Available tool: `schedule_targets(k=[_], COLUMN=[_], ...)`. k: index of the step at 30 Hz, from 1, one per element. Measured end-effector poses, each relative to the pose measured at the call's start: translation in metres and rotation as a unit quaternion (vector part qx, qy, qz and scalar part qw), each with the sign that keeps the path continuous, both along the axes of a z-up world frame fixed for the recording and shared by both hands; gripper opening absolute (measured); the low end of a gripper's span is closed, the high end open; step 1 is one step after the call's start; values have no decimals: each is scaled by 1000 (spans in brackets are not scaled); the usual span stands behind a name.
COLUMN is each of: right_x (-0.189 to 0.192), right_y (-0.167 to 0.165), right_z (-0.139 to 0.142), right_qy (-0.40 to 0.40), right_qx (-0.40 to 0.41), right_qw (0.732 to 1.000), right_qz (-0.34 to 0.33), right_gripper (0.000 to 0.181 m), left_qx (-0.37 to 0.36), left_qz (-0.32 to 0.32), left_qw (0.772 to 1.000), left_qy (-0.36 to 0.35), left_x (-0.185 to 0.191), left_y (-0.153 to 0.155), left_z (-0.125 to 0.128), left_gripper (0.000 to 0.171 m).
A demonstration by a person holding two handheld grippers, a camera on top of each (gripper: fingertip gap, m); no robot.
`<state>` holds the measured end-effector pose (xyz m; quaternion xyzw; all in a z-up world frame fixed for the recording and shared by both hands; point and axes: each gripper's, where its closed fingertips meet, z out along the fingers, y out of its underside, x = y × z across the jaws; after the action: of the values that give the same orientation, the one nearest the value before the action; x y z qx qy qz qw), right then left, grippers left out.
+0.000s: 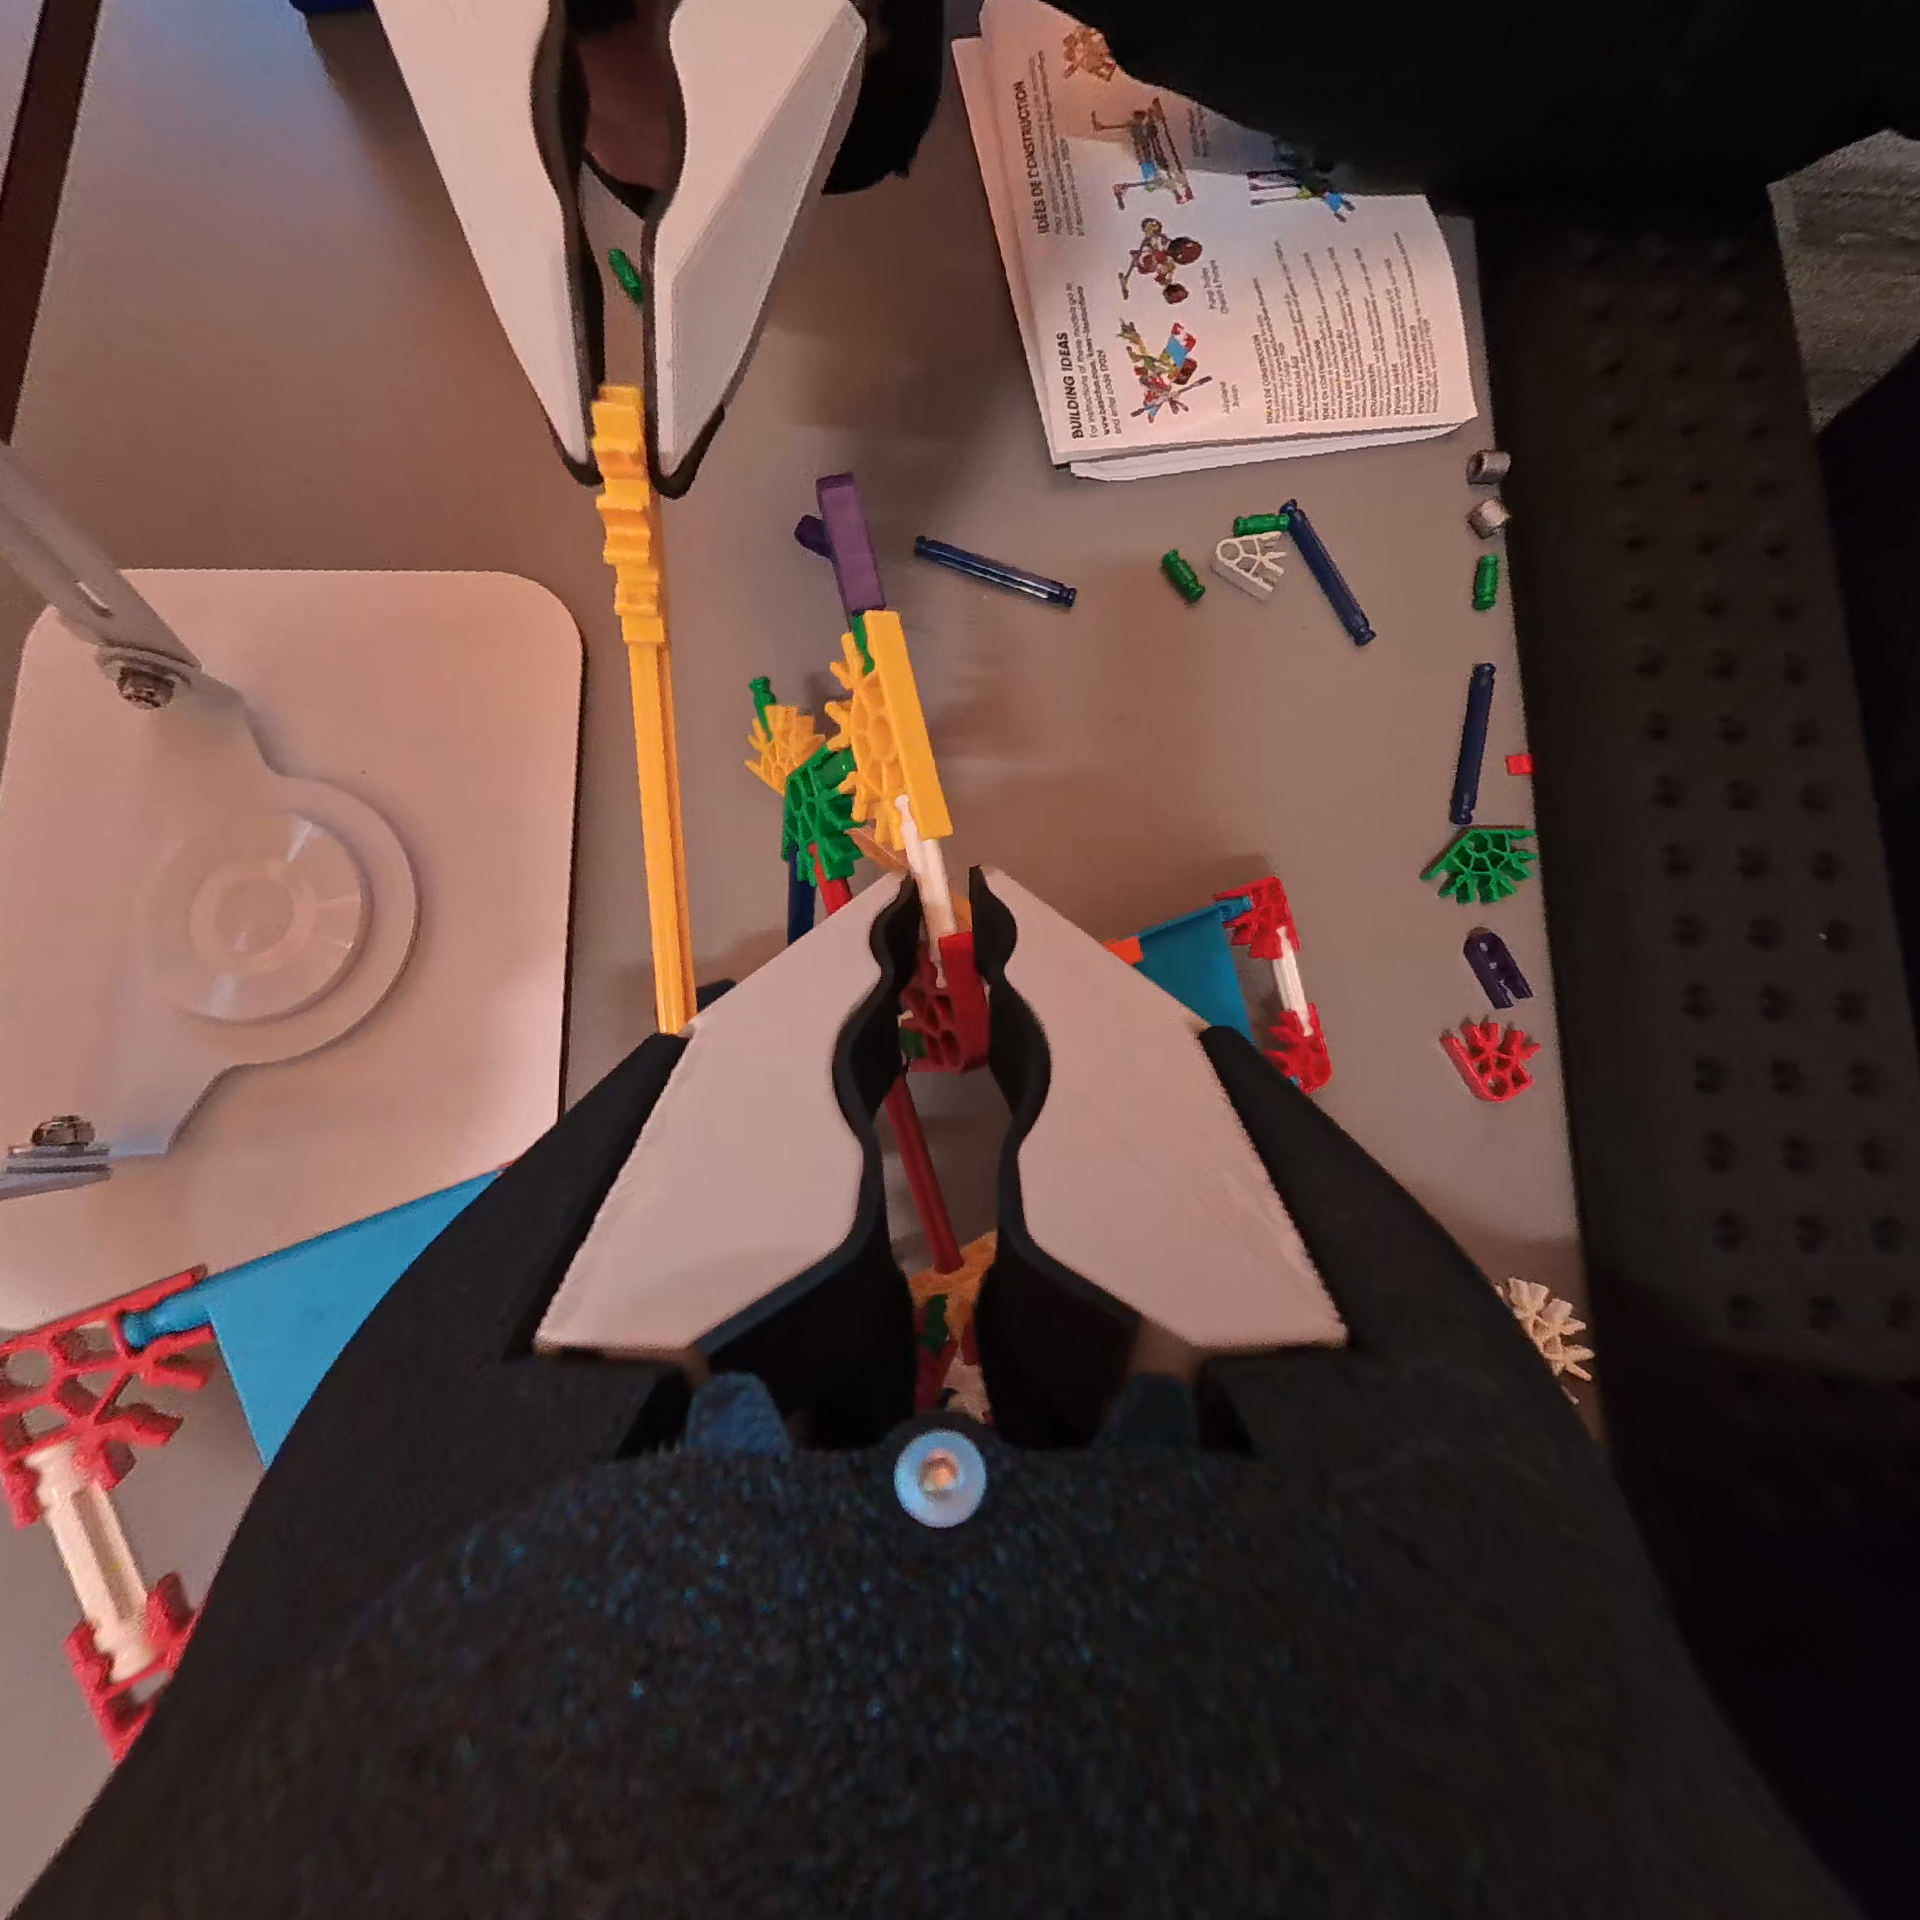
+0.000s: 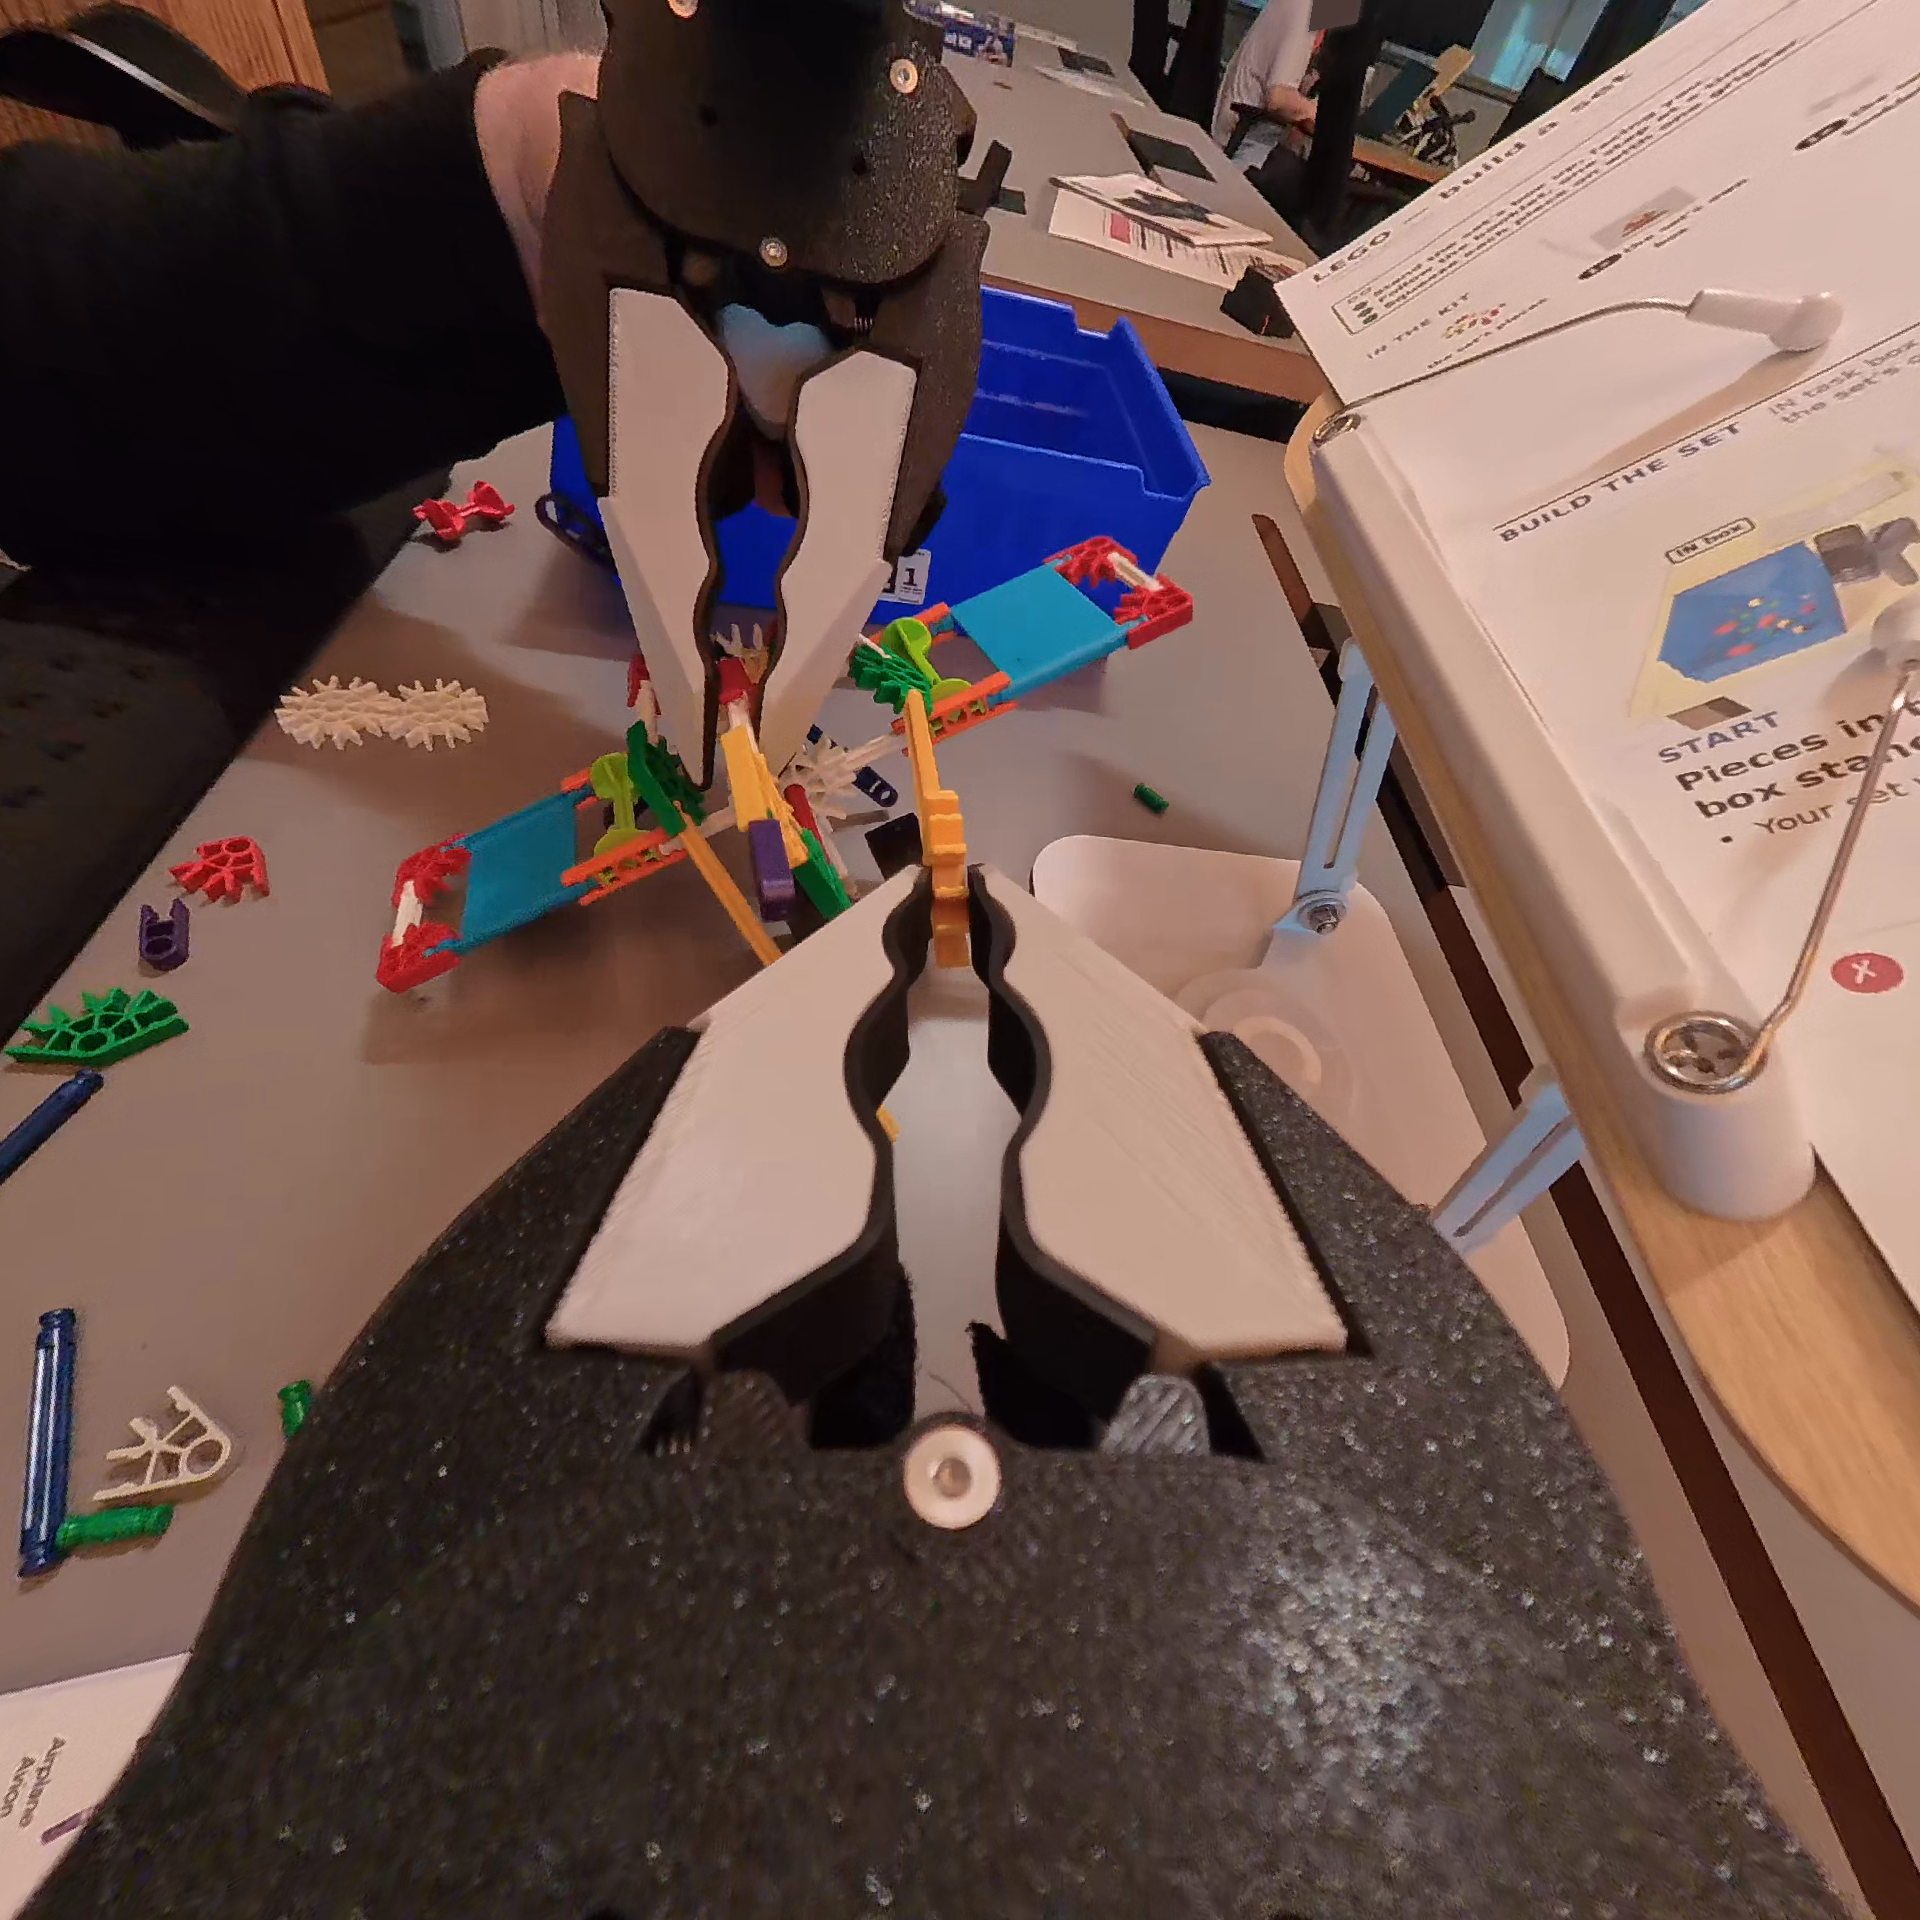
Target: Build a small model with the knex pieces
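The big toy model (image 2: 727, 790) made of rods & snap pieces sits on the grey table (image 1: 312, 395), w/ blue panels sticking out both sides. It's the landmark here.

The left gripper (image 1: 940, 883) comes down on the model's middle. Its jaws are narrow, pinched on a white rod (image 1: 925, 862) by a red connector (image 1: 945, 1008). The right gripper (image 2: 945, 883) is at the model's near edge in its own view. Its jaws are narrow too, holding the notched end of a long yellow rod (image 1: 649, 748) that runs back into the model.

What could go wrong, I think:
- Whole model could tip or twist if one gripper pulls harder than the other, b/c both hold parts of the same thing.
- A blue panel (image 2: 1029, 629) could pop off if the frame bends.
- The yellow rod looks thin, so it might bend or slip out of the pinch.
- Loose bits near the model, like a green connector (image 1: 1481, 862) & blue rods (image 1: 992, 569), could get knocked.

Hard to see:
- The blue bin (image 2: 1049, 457) behind the model is partly blocked by the left gripper.
- The booklet (image 1: 1236, 301) past the model is cut off by something dark.
- Where the yellow rod joins the model is hidden.
- The middle of the model is a tangle, can't tell which piece clips to which.
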<state>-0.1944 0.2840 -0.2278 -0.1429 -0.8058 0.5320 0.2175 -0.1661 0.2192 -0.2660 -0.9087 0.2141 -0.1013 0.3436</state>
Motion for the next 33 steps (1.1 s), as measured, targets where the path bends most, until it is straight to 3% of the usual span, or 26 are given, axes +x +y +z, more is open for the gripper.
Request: schedule_targets(k=[8, 15, 17, 24, 27, 29, 31, 33], right_x=[-10, -11, -15, -21, -24, -24, -24, -22], right_y=[5, 4, 10, 14, 15, 17, 21, 23], right_z=[-19, -29, -28, -30, -34, -38, -37, -37], right_qy=[-13, -20, -19, -28, -33, -45, -50, -63], right_qx=[32, 54, 58, 46, 51, 65, 73, 72], right_qw=[999, 998, 997, 997, 996, 994, 993, 992], right_qz=[-24, -27, -42, -59, -67, -74, -83, -84], right_gripper=[7, 7, 7, 7, 8, 24, 32, 33], left_qx=[10, -4, -19, 4, -42, -83, -87, -72], left_qz=[69, 92, 93, 104, 96, 111, 120, 107], left_qw=[997, 993, 991, 993, 991, 982, 981, 984], left_qy=[40, 77, 89, 63, 86, 125, 127, 125], left_x=[-34, -49, -51, -35, -22, -30, -33, -30], left_y=[0, -8, -16, -32, -36, -41, -40, -36], left_z=[2, 0, -3, 25, 8, -7, -9, -8], left_gripper=[7, 6, 14, 26, 28, 34, 37, 30])
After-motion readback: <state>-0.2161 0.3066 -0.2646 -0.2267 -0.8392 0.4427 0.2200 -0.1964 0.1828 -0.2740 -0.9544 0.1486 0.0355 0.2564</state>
